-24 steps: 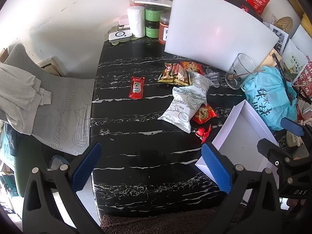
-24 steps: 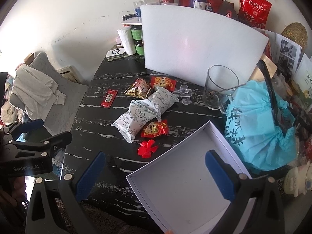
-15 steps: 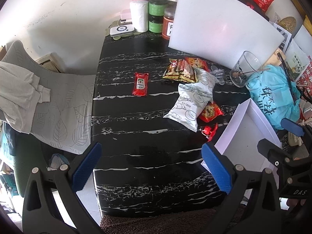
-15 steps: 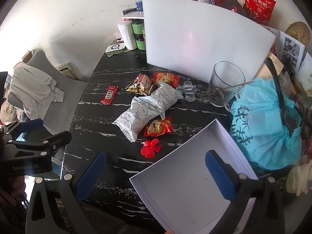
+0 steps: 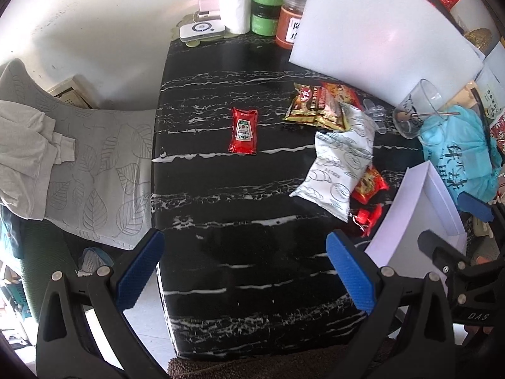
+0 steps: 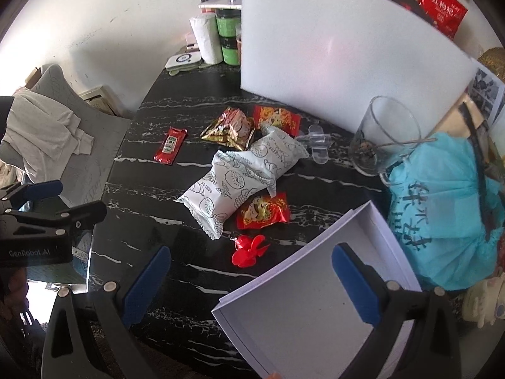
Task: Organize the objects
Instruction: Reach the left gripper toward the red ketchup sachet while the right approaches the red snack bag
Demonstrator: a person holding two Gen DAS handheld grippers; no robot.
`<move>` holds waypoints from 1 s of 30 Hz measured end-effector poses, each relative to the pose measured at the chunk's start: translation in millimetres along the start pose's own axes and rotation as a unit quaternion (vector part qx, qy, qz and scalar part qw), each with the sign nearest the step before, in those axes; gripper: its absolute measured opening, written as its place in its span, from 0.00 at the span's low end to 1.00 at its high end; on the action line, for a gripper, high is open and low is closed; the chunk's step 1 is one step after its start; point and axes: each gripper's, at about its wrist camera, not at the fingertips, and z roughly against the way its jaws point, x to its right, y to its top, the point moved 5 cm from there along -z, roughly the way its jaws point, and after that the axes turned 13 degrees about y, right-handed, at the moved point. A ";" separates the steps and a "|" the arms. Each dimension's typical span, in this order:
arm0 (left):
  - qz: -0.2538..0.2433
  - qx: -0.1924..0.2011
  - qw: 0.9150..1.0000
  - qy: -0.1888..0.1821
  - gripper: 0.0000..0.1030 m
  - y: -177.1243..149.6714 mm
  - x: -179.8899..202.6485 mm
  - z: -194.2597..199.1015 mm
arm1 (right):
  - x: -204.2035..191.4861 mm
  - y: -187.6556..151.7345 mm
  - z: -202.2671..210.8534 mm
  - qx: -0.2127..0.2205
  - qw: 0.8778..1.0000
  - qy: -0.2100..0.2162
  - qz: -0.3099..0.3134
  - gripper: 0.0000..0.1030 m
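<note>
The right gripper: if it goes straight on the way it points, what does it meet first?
Probably the open white cardboard box: the open right gripper points steeply down over its near left wall and empty floor, though depth is unclear.

Left gripper (image 5: 244,271) is hanging over the black marbled tabletop (image 5: 240,195) with fingers (image 5: 139,273) spread wide, nothing between them. A ketchup packet (image 5: 243,131) is lying alone mid-table (snack packs (image 5: 318,102) are piling up rightward), white box (image 5: 419,208) sitting at the right edge.
</note>
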 end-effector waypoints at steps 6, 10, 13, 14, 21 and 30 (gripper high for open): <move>-0.006 -0.033 0.999 0.009 1.00 11.0 1.4 -33.8 | 15.3 7.6 -31.8 -0.016 1.000 -0.009 -0.020 1.00; -0.032 -0.038 0.999 -0.003 1.00 20.0 7.1 -52.4 | 23.1 8.0 -51.8 -0.039 0.999 -0.004 -0.025 1.00; -0.036 -0.043 0.998 0.000 1.00 27.2 7.2 -63.7 | 31.6 9.4 -62.8 -0.046 0.998 -0.005 -0.036 1.00; -0.037 -0.044 0.998 0.001 1.00 29.7 7.9 -67.8 | 34.9 10.2 -66.4 -0.048 0.998 -0.009 -0.036 1.00; -0.040 -0.053 0.998 0.007 1.00 47.0 13.9 -99.3 | 50.7 18.8 -93.0 -0.070 0.997 -0.021 -0.033 0.97; -0.047 -0.057 0.997 -0.002 1.00 62.3 20.9 -128.9 | 60.0 22.3 -124.6 -0.107 0.993 0.003 -0.039 0.90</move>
